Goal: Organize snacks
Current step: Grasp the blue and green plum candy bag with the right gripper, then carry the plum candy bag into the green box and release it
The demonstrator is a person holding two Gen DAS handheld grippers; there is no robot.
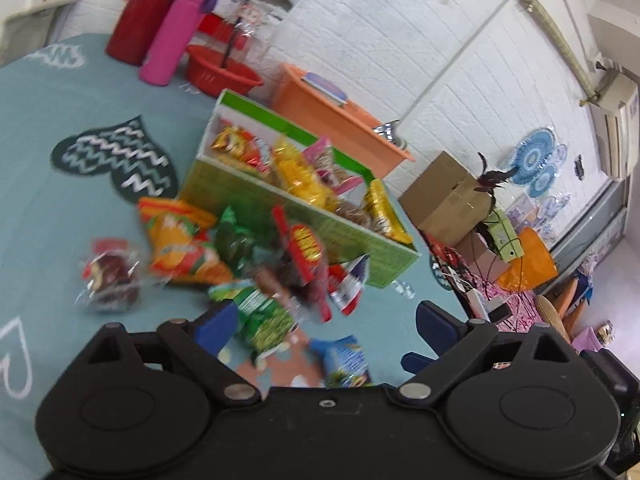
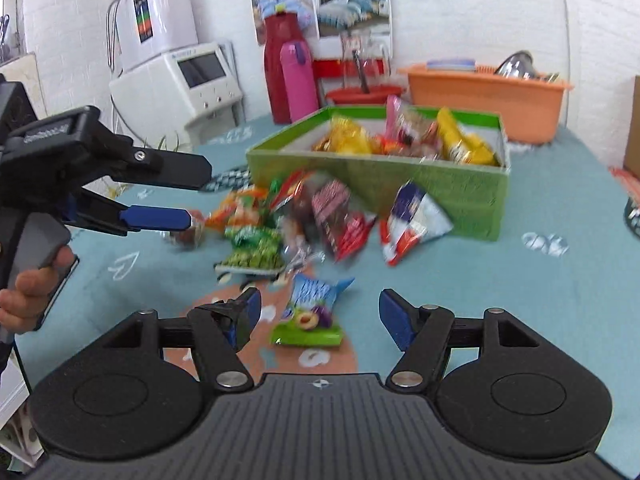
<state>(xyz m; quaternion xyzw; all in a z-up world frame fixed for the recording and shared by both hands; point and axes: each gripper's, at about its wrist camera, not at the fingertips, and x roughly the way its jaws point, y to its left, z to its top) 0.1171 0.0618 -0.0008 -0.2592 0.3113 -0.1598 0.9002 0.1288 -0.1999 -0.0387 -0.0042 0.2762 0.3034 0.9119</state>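
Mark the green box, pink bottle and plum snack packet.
green box (image 2: pixel 420 184), right wrist view, front wall.
pink bottle (image 2: pixel 298 80), right wrist view, mid body.
plum snack packet (image 2: pixel 314 308), right wrist view, centre of the pack.

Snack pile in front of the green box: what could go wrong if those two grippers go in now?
1. The loose packets overlap, so the open right gripper might pinch two at once; the blue plum packet lies nearest, apart from the heap.
2. The left gripper is close beside the pile too, so the two could bump.
3. The green box is already heaped with snacks; the white and blue packet leaning on its wall may slide.
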